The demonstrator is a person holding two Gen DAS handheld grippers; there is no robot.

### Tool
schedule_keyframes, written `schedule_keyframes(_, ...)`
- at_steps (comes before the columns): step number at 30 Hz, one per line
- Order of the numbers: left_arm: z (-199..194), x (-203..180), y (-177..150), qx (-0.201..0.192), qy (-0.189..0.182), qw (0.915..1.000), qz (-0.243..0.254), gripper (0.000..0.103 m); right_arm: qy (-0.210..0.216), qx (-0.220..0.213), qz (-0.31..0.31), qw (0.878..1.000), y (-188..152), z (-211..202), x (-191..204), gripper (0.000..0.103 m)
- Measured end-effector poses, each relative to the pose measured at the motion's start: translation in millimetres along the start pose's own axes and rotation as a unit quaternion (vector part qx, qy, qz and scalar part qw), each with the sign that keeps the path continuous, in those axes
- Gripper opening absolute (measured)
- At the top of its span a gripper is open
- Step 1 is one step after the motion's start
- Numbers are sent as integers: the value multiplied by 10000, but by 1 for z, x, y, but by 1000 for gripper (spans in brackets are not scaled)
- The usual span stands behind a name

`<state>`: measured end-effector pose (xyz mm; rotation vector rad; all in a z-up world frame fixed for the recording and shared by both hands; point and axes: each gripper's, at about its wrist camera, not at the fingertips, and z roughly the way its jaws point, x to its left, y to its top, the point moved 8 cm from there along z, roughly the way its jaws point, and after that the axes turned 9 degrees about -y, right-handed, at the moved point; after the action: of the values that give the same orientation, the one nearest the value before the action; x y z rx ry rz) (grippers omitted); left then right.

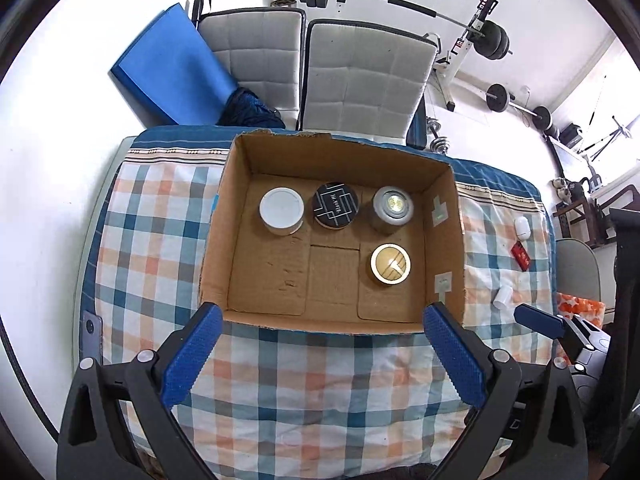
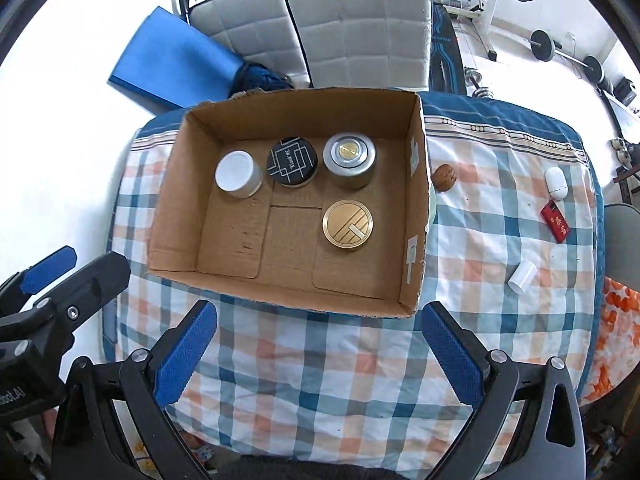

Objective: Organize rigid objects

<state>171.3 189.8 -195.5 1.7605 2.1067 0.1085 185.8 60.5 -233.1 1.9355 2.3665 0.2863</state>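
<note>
An open cardboard box (image 1: 450,240) (image 2: 416,208) sits on a checked tablecloth. Inside stand a white-lidded tin (image 1: 281,210) (image 2: 237,174), a black patterned tin (image 1: 335,205) (image 2: 292,161), a silver tin (image 1: 392,207) (image 2: 349,159) and a gold tin (image 1: 390,263) (image 2: 347,223). Right of the box lie a white cylinder (image 1: 502,297) (image 2: 522,277), a red flat piece (image 1: 521,255) (image 2: 555,220), a white oval item (image 1: 521,227) (image 2: 556,182) and a brown walnut-like object (image 2: 445,177). My left gripper (image 1: 322,318) and right gripper (image 2: 318,316) are open and empty above the box's near edge.
Two grey padded chairs (image 1: 360,76) and a blue mat (image 1: 176,68) stand behind the table. Barbells and a weight rack (image 1: 476,40) fill the back right. An orange patterned cloth (image 2: 618,328) lies off the table's right edge.
</note>
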Motion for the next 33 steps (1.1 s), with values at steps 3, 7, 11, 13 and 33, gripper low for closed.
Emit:
schedule_keyframes(3, -4, -16, 1, -52, -42, 10000, 39, 103, 133, -17, 83, 9999, -2, -5, -12, 103)
schedule_keyframes(7, 3, -53, 8, -92, -130, 9996, 227, 103, 121, -32, 288, 9995, -3, -11, -48, 103)
schedule_keyframes(11, 29, -106, 20, 3, -316, 9980, 548, 103, -131, -38, 689, 9975, 0, -11, -116, 103)
schedule_keyframes(13, 50, -140, 29, 90, -402, 9961, 778, 103, -286, -19, 900, 9955, 4, -9, -150, 103)
schedule_keyframes(33, 331, -227, 86, 2369, 1285, 9330, 2387, 86, -860, 956, 1711, 9768, 70, 150, -389, 97)
